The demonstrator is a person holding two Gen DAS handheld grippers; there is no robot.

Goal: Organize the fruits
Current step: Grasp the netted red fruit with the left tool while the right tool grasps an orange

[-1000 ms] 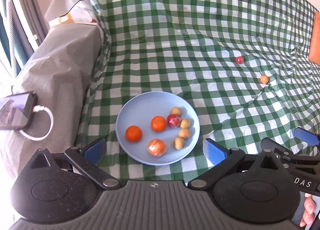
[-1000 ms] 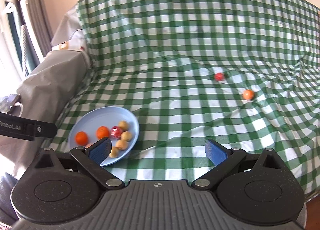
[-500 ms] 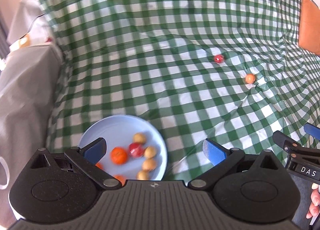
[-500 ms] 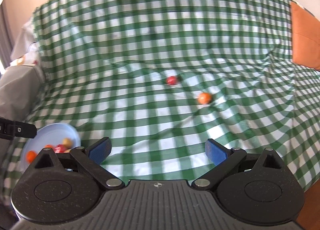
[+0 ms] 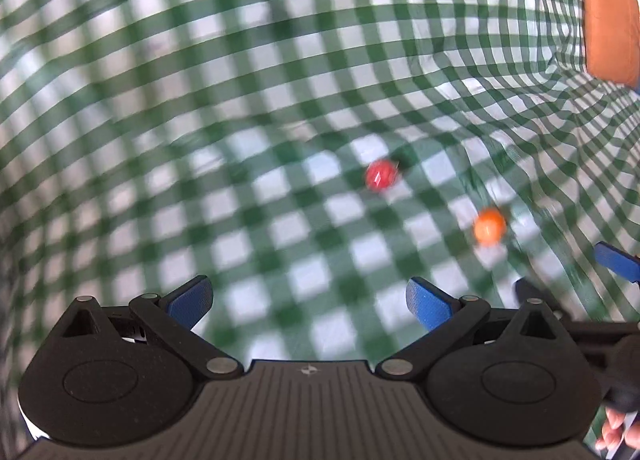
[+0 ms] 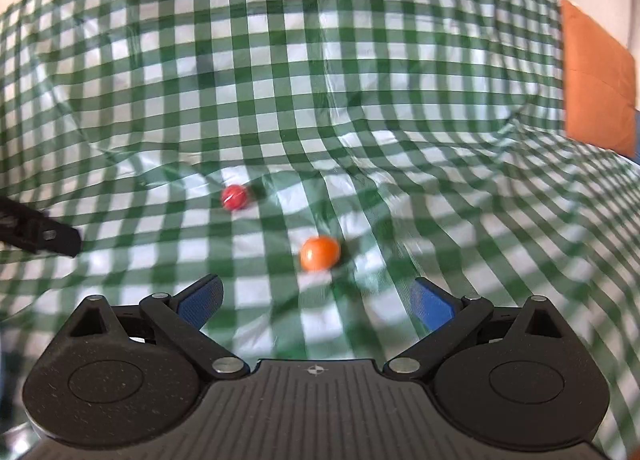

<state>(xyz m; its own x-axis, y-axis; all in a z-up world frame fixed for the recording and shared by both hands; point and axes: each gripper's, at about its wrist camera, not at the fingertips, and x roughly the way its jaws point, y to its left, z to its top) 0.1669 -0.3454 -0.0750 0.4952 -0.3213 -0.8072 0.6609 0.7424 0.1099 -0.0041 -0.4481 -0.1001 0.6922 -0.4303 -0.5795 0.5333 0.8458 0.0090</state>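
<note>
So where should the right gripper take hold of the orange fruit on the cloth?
Probably across its middle, coming straight in from the right gripper's side. The orange fruit is a small ball lying free on the checked cloth, already centred ahead of the open jaws, apart from the red fruit.

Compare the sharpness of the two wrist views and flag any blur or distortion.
Left wrist view: heavy motion blur smears the checked cloth and red fruit; gripper body sharp. Right wrist view: clearer, orange fruit slightly soft, blur toward the edges. Fisheye bends the checks in both.
</note>
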